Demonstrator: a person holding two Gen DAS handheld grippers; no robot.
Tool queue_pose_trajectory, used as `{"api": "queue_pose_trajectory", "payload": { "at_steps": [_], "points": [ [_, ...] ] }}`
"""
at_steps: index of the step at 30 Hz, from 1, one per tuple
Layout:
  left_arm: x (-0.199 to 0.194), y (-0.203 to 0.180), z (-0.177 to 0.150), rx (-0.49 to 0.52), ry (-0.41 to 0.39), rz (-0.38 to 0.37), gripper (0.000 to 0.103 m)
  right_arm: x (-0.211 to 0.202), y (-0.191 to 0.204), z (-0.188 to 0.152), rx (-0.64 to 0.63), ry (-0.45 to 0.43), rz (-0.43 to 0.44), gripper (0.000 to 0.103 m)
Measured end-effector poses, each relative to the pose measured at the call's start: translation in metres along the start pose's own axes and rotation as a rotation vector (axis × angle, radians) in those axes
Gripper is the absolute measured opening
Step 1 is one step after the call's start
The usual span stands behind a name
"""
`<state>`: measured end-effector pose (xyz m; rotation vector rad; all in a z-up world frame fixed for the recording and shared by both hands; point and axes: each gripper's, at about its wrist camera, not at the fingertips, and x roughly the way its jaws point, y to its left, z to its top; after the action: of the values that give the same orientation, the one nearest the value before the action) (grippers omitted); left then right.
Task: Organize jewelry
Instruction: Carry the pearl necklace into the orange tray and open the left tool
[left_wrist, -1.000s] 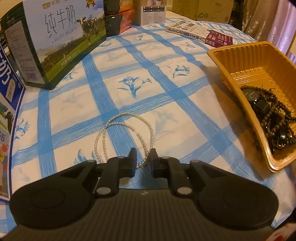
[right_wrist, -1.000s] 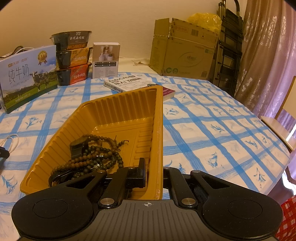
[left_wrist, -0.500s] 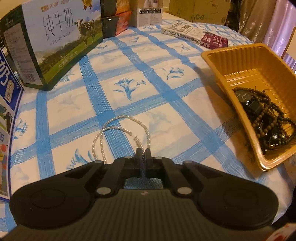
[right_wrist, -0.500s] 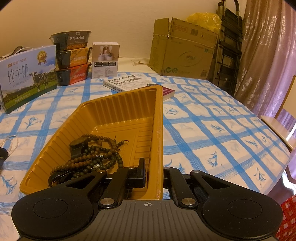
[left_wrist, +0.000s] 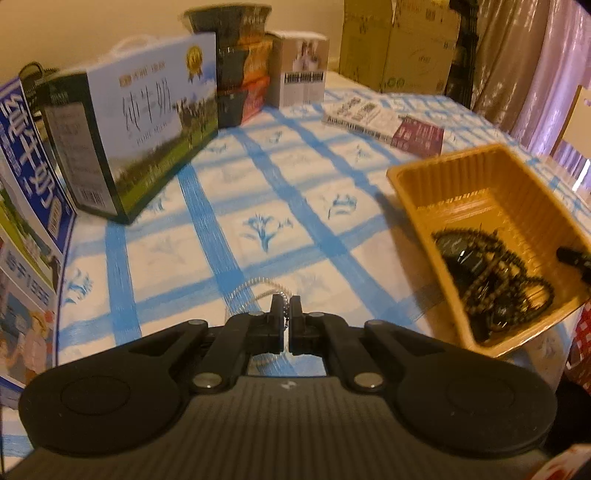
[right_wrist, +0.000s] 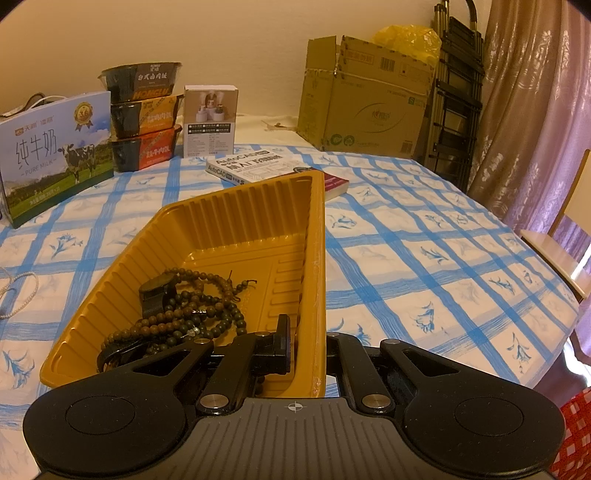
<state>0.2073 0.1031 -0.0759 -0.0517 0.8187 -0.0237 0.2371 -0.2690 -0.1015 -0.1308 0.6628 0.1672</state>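
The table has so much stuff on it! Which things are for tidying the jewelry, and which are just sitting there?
For the job:
- pearl necklace, pinched in the left claw
- yellow tray, its wall held by the right claw
- wooden beads and watch inside the tray

Just lying about:
- milk box
- book
- cardboard box

Beads (right_wrist: 177, 314) lie in the tray (right_wrist: 236, 218); book (right_wrist: 255, 168) behind it, milk box (right_wrist: 55, 155) left
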Motion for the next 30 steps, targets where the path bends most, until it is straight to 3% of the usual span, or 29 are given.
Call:
{"api": "queue_pose_trajectory", "payload": {
  "at_steps": [19,30],
  "points": [
    [-0.08,-0.021,0.049,0.038,-0.204,-0.065,0.001,0.0,0.001,0.001,0.002,-0.001,0.0,0.006],
    [-0.102,-0.04,0.073,0.09,-0.277,-0.097,0.001,0.011,0.008,0.012,0.019,-0.018,0.02,0.006]
  ]
}}
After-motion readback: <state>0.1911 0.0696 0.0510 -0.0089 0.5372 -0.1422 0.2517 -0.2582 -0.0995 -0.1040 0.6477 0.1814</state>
